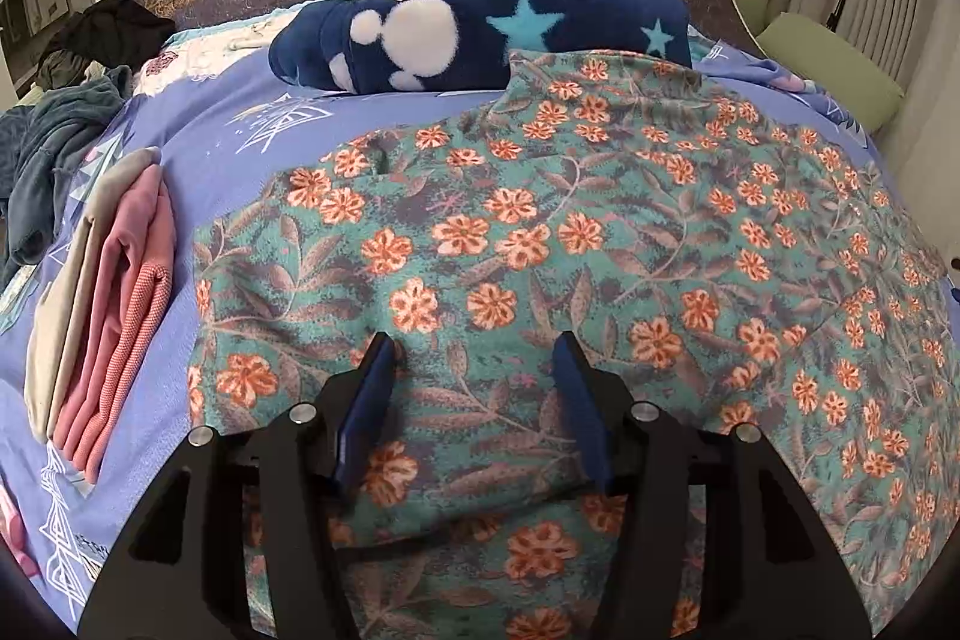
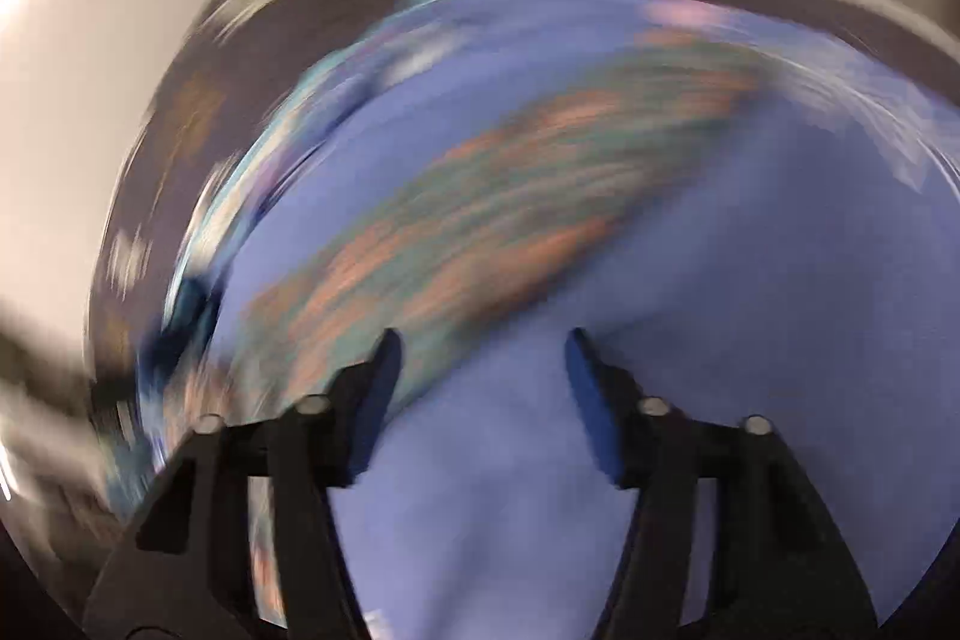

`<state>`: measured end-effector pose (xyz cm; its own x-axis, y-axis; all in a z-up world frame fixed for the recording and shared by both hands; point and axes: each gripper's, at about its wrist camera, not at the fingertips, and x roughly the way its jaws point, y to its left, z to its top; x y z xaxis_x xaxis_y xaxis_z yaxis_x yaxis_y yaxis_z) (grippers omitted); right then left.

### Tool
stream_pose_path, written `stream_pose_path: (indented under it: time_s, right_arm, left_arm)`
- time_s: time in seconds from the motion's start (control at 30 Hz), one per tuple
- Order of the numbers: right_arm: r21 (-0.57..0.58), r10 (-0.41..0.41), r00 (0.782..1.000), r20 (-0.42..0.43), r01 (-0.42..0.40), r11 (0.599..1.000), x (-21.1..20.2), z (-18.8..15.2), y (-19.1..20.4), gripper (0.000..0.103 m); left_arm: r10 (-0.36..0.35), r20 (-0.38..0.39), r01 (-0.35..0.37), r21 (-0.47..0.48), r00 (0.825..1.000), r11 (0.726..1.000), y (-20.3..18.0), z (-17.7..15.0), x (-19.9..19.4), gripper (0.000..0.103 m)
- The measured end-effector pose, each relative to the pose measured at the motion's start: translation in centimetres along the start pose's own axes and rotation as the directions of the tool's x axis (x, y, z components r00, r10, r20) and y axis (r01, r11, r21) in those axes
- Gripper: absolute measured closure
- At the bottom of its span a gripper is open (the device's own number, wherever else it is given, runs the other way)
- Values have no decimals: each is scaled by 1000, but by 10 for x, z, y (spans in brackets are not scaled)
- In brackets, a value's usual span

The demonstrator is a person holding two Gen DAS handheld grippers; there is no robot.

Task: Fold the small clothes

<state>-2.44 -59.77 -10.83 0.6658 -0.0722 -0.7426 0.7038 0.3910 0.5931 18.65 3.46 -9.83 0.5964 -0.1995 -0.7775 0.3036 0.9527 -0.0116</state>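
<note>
Hovering over the floral garment [image 1: 540,250], the left gripper [image 1: 474,358] is seen parted, empty; the right gripper [image 2: 480,346] likewise gapes over the blue sheet [image 2: 750,250].

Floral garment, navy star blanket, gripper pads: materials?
Floral garment: thin matte woven or knit cloth, probably cotton; printed, lies in soft creases. Navy star blanket: fleece, fuzzy nap blurs the star edges. Left gripper pads: blue, matte, likely rubber or foam.

Teal garment [image 1: 540,232] with orange flowers; lilac bedsheet [image 1: 198,112]; navy star-patterned blanket [image 1: 480,31].
</note>
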Motion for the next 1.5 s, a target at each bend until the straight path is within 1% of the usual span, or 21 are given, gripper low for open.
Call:
stream_pose_path:
  time_s: [0.1,0.17,0.23,0.33,0.37,0.4,0.43,0.47,0.53,0.63,0.73,0.83,0.9,0.93,1.0,1.07,1.17,1.23,1.33,1.4,1.5]
  right_arm:
    - [145,14,1000,26,-17,989,8,33,-45,59]
    - [233,92,995,26,-96,968,19,45,-63,58]
    - [278,130,991,41,-136,951,27,52,-70,53]
    - [291,107,991,81,-126,948,39,66,-67,54]
    - [295,86,992,91,-109,949,41,69,-68,62]
    - [296,65,993,95,-90,951,42,73,-70,82]
    - [297,48,995,90,-73,952,44,74,-69,92]
    - [304,57,994,90,-82,949,47,77,-63,97]
    - [296,101,987,122,-133,946,39,78,-53,98]
    - [174,216,968,127,-236,956,22,76,-11,98]
    - [12,339,937,85,-341,940,5,60,57,98]
    - [-142,431,902,1,-427,893,-6,28,130,98]
    - [-235,471,879,-75,-475,848,-7,-6,179,98]
    - [-290,491,862,-126,-505,813,-5,-30,208,98]
    - [-355,508,838,-198,-545,760,-1,-67,245,98]
    - [-417,518,800,-302,-600,683,8,-120,287,98]
    - [-500,469,776,-422,-631,593,23,-189,330,98]
    - [-573,400,788,-469,-615,541,33,-233,344,98]
    - [-680,246,821,-515,-566,467,56,-297,347,98]
    - [-725,175,841,-513,-533,436,63,-324,338,98]
    - [-754,125,853,-507,-509,415,73,-335,324,95]
  left_arm:
    - [11,0,-11,9,1000,1000,-3,-1,0,47]
    - [17,1,-17,14,1000,1000,-3,-2,0,47]
    - [15,2,-15,12,1000,1000,-3,-2,0,46]
    - [14,2,-14,12,1000,1000,-3,-2,0,46]
    - [15,2,-15,13,1000,1000,-3,-2,0,46]
    - [16,2,-16,13,1000,1000,-3,-2,0,46]
    - [18,2,-18,15,1000,1000,-3,-2,0,46]
    - [20,2,-20,17,1000,1000,-3,-2,0,46]
    - [18,3,-18,15,1000,1000,-3,-2,0,46]
    - [9,4,-9,8,1000,1000,-2,-2,0,46]
    - [-2,8,2,2,1000,1000,-1,-2,-1,45]
    - [-16,10,16,1,1000,1000,0,-2,-1,41]
    - [-32,11,32,3,999,999,-1,-2,0,35]
    - [-36,10,36,2,999,999,-1,-2,0,35]
    - [-43,10,43,2,999,999,0,-2,0,34]
    - [-50,12,50,-2,999,999,0,-2,0,34]
    - [-67,19,67,-15,998,998,3,-2,-1,34]
    - [-101,30,102,-41,994,994,8,-2,-4,34]
    - [-189,58,194,-117,980,974,22,-2,-11,34]
    - [-279,79,289,-185,957,939,32,-2,-15,34]
    - [-385,111,401,-253,916,881,37,2,-17,34]
